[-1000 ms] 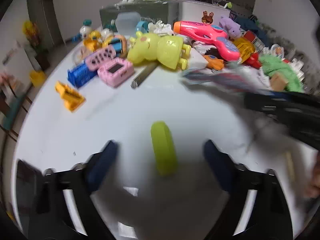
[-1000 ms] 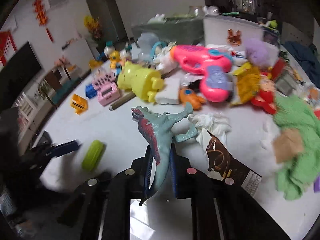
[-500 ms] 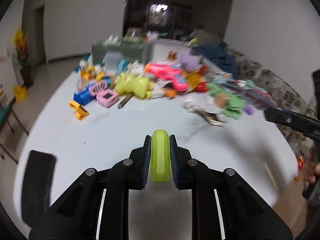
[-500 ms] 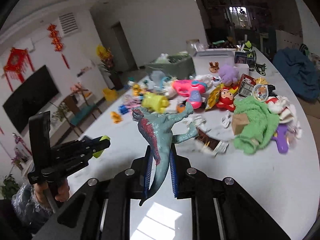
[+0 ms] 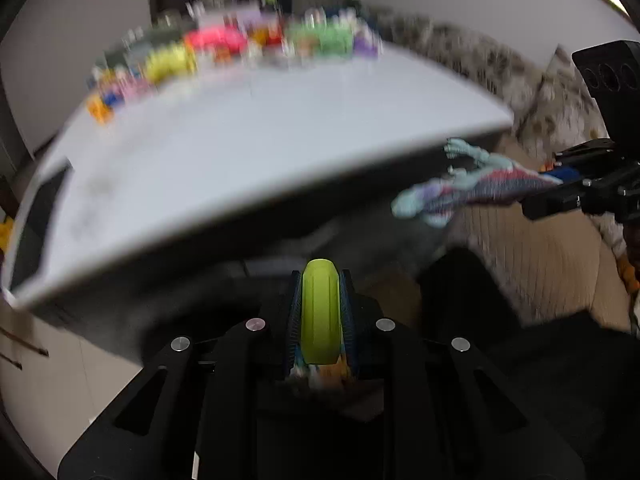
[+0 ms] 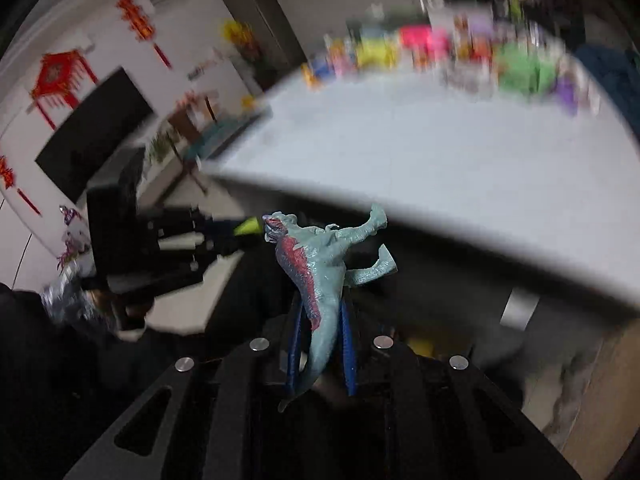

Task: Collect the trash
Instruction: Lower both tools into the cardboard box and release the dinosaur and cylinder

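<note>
A lime disc (image 5: 320, 312) is clamped in the left gripper (image 5: 320, 316); the right gripper (image 6: 320, 340), pinching a dinosaur (image 6: 320, 276), is fully shown only by its own view

Both grippers clamped and hanging out past the table edge

The left gripper (image 5: 320, 320) has its jaws pulled in tight on a lime-green disc (image 5: 321, 316), blue pads pressed flat on both faces. In the right wrist view the left gripper sits off to the left with the green tip poking out, a hand (image 6: 80, 300) wrapped around its handle below. The right gripper (image 6: 320, 344) is pinched on the tail end of a toy dinosaur (image 6: 320, 264), whose head and legs stick out ahead of the fingers. From the left wrist camera the right gripper reaches in from the right edge, level with the table rim.
</note>
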Available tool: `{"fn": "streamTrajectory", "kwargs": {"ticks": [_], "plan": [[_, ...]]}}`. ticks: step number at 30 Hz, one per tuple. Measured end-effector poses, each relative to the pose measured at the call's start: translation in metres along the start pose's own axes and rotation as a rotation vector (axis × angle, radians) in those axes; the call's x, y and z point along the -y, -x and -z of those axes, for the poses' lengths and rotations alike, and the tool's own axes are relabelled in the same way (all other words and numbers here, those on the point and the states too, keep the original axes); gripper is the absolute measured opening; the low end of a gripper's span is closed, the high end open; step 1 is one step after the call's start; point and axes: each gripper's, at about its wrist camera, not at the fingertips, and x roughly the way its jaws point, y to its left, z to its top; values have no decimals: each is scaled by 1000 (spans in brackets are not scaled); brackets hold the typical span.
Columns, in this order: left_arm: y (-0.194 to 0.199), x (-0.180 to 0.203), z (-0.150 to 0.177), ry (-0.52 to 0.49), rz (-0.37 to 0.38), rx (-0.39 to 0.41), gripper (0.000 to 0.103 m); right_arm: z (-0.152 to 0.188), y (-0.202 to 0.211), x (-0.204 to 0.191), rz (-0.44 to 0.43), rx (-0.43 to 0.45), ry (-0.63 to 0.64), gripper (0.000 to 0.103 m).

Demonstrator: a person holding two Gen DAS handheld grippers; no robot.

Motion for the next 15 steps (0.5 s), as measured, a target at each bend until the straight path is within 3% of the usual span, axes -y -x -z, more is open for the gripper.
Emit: {"fn": "streamTrajectory", "kwargs": {"ticks": [2, 3, 4, 5, 6, 7, 9, 10, 13, 15], "plan": [[-36, -3, 15, -4, 2, -102, 19, 15, -46, 17, 10, -95, -24, 17], [-54, -6, 20, -7, 8, -155, 30, 18, -62, 23, 13, -127, -30, 23], [-72, -8, 26, -14, 16, -209, 58, 21, -86, 31, 6, -183, -37, 49], [-97, -12, 34, -18, -6, -264, 72, 26, -113, 41, 23, -240, -39, 64], [-113, -15, 40, -20, -14, -298, 83, 31, -135, 49, 56, -281, -30, 70], [-130, -18, 47, -23, -27, -340, 83, 33, -147, 53, 73, -310, -23, 60], [-147, -23, 54, -18, -61, -405, 81, 35, -155, 58, 76, -340, -29, 52], [-145, -25, 54, -10, -67, -399, 79, 30, -141, 54, 49, -311, -28, 52], [-105, -28, 39, 13, -26, -299, 79, 7, -87, 33, 16, -196, 43, 52], [-62, -31, 16, 22, -7, -194, 79, -28, -32, 17, -13, -52, 93, 55]]}}
